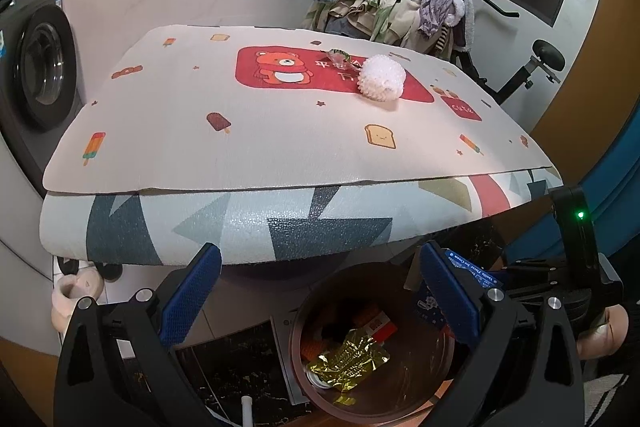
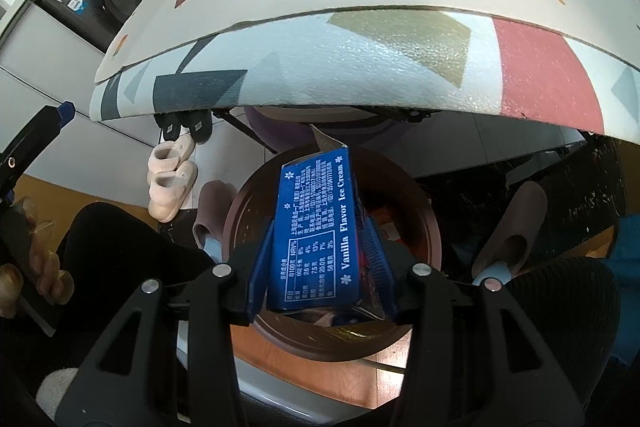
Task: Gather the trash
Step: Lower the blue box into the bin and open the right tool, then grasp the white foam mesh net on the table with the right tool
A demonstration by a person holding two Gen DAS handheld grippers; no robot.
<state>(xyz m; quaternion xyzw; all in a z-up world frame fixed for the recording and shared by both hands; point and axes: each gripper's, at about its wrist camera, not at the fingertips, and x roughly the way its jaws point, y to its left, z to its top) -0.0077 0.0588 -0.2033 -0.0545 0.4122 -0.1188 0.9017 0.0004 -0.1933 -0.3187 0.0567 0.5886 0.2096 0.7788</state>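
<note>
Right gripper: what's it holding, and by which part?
The right gripper holds a blue ice cream box by its two side faces near the lower end, above the bin. The left gripper holds nothing.

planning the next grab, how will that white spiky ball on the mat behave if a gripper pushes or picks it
The white spiky ball looks round, so a push would probably roll it across the flat mat. Its translucent, nubbly look suggests light, soft material that may squash under the pads. The bumps could help grip.
</note>
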